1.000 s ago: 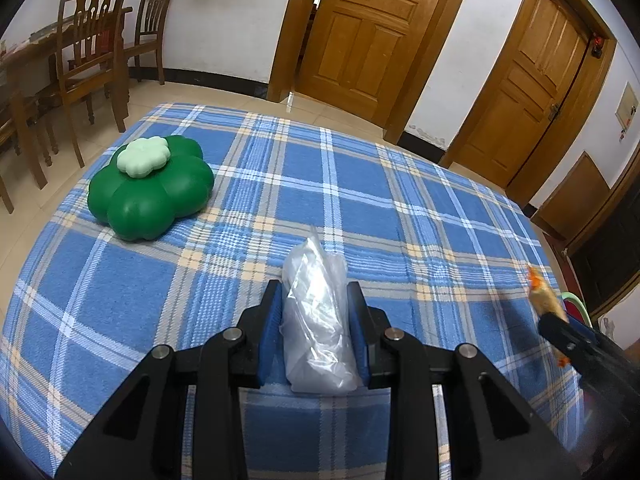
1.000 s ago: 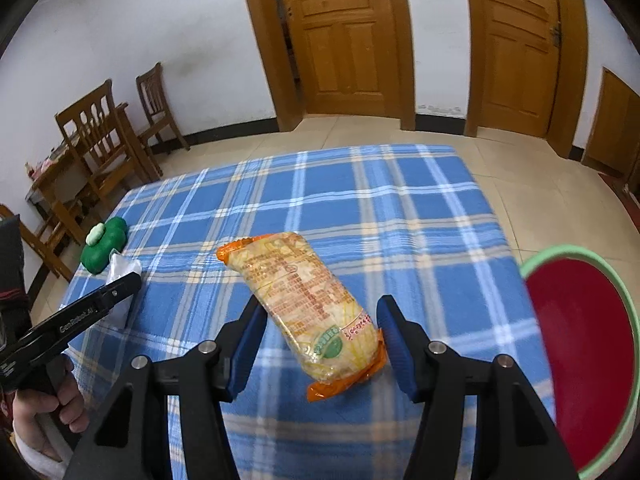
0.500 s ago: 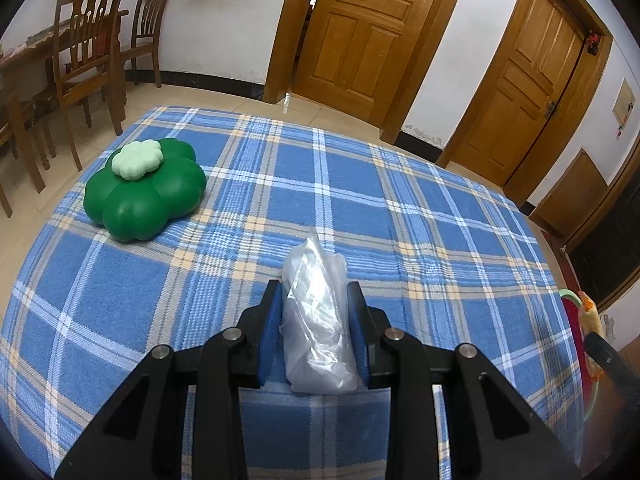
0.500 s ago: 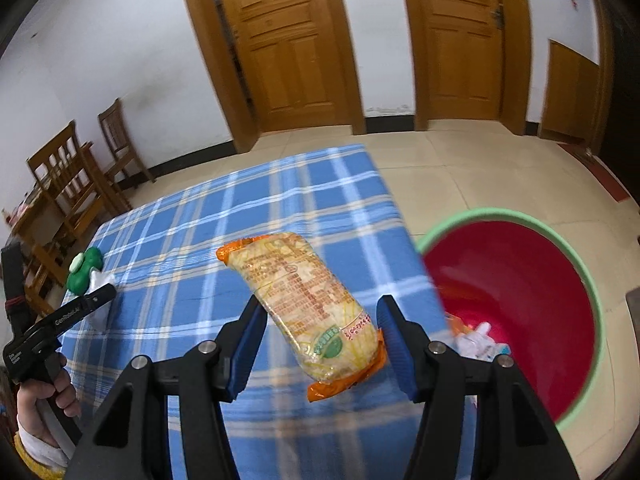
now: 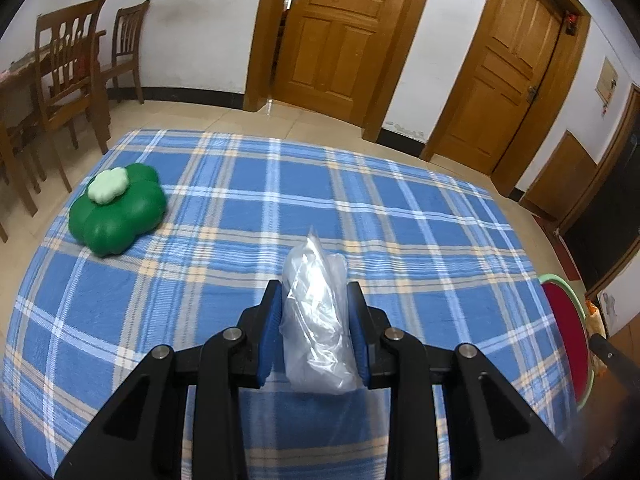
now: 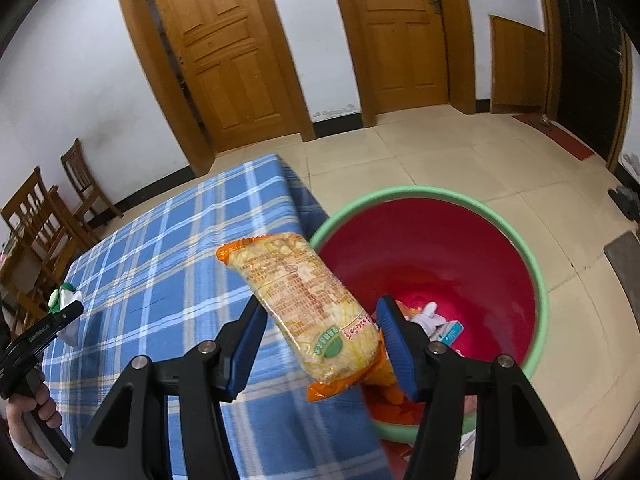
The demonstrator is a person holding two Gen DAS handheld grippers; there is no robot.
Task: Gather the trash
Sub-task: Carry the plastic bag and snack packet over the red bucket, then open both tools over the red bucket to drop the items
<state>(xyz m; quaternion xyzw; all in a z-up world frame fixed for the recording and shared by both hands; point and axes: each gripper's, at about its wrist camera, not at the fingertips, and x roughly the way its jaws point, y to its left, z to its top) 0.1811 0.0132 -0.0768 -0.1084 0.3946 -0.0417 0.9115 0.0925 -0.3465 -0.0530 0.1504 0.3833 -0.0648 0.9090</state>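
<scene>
My left gripper is shut on a crumpled clear plastic bag and holds it above the blue plaid tablecloth. My right gripper is shut on an orange and yellow snack packet, at the table's right edge beside the rim of a red bin with a green rim. Several pieces of trash lie in the bin's bottom. The bin also shows in the left wrist view at the far right. The left gripper shows in the right wrist view at the far left.
A green clover-shaped box with a pale lid sits on the table's left part. Wooden chairs stand beyond the table on the left. Two wooden doors are in the back wall. Tiled floor surrounds the bin.
My right gripper has carried the snack packet rightward from over the table to the bin's edge. My left gripper has kept the plastic bag and shifted slightly.
</scene>
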